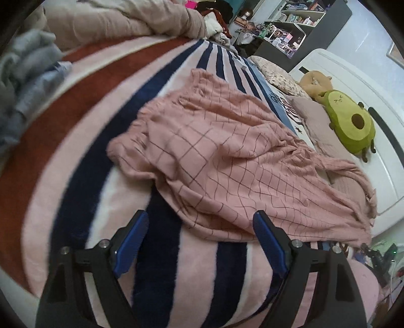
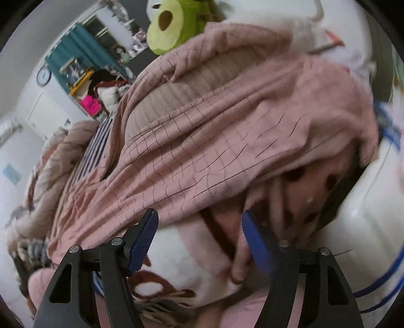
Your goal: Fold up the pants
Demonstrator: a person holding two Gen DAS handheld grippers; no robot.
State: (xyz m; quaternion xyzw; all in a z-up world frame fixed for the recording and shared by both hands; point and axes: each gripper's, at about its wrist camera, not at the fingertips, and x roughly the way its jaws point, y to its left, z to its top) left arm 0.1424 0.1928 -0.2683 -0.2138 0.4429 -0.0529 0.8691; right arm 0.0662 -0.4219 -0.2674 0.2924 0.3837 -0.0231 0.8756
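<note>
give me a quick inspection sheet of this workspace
surface: striped blanket covering the bed
job's things: pink checked pants spread out, wrinkled, not folded
clutter: avocado plush, grey-blue clothes, beige duvet
grippers: left gripper open, at the pants' near edge; right gripper open, empty, close to the pants
cables: a tangle beside the bed, too blurred to identify
surroundings: cluttered shelves, wall clock

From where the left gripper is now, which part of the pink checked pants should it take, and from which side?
Probably the near hem edge of the pink checked pants, which lies just ahead of the open left gripper. Come in low from the near side, over the striped blanket. There the cloth ends in a thin, flat edge on the blanket, so one finger could slide under it; farther in, it is bunched in wrinkles.
</note>
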